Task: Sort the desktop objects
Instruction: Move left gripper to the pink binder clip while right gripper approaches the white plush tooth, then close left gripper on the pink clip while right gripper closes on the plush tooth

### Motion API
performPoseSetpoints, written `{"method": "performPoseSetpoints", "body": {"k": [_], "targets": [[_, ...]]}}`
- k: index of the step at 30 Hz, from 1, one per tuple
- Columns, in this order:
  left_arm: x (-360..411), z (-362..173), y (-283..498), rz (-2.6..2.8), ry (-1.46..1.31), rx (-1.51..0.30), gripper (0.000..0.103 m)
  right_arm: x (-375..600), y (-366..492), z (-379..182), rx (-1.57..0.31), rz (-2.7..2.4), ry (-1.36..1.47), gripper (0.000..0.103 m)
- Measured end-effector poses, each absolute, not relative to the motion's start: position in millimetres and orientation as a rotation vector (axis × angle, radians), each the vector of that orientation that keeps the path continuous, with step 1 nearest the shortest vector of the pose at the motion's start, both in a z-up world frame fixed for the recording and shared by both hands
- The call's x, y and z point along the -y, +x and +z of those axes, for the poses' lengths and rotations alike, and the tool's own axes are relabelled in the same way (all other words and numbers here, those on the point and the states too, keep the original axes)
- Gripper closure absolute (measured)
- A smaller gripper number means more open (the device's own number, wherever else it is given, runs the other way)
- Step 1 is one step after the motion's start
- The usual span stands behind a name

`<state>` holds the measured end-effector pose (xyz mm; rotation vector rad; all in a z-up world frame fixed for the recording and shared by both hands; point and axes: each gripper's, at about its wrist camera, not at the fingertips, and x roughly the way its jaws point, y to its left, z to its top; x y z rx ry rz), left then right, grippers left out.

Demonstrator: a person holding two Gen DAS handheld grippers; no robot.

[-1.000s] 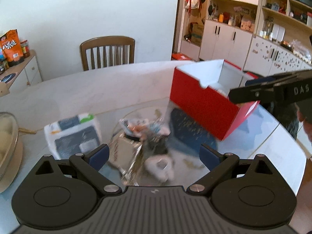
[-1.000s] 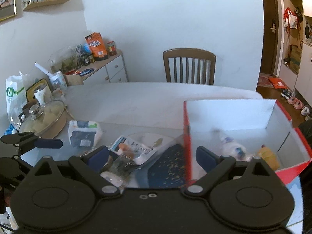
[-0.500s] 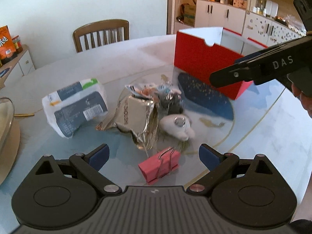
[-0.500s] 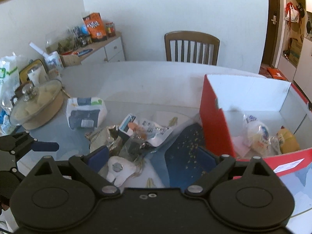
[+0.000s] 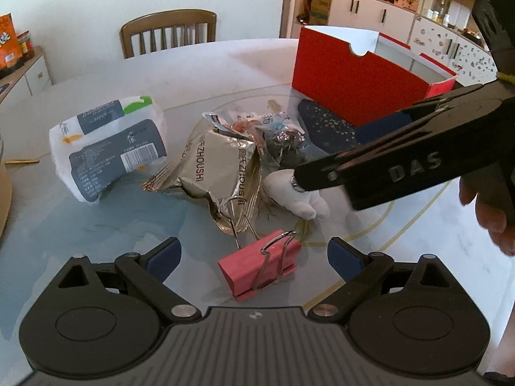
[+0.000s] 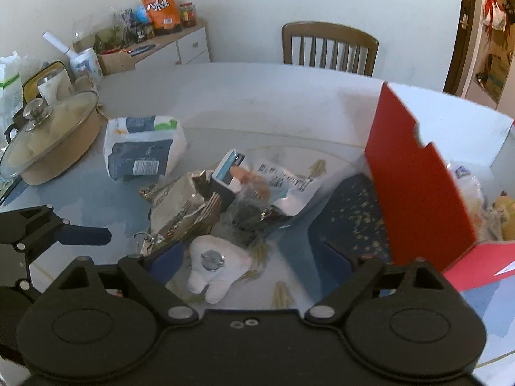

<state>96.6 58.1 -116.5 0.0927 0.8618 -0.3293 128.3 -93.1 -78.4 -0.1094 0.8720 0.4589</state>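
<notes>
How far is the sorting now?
Done: a few items already lie in the red box. In hand: nothing; the right gripper is open around the white toy, the left gripper open around the pink clip. Left: the packets and tissue pack.

Black claw (image 5: pixel 254 259), blue pads (image 5: pixel 162 257)

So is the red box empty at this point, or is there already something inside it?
Not empty. The right wrist view looks into the red box and shows a white packet and a yellowish item lying inside.
</notes>
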Motion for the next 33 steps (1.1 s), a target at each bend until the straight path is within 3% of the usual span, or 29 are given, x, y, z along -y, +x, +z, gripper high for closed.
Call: {"method": "performPoseSetpoints", "body": {"k": [8,11,15,20,24,28,33], "targets": [[-49,-125,98,-0.253,0.079,-0.894,0.009,74,131,-96,-0.920,0.454,-0.115,0.017],[-45,-128,97,-0.249,0.090,-0.903,0.021,68,132,-101,-0.931,0.452,-0.129,0.021],[-42,-128,96,-0.239,0.105,-0.896,0.024,64,135,-105,-0.944,0.452,-0.132,0.028],[-42,-127,96,-0.219,0.115,-0.883,0.037,65,138,-108,-0.964,0.449,-0.123,0.042],[-43,-126,96,-0.224,0.117,-0.883,0.047,67,139,-109,-0.969,0.454,-0.109,0.045],[-46,-125,96,-0.227,0.102,-0.883,0.049,69,140,-108,-0.968,0.460,-0.098,0.053],[-48,-125,94,-0.236,0.099,-0.880,0.049,72,139,-107,-0.972,0.465,-0.099,0.055]]}}
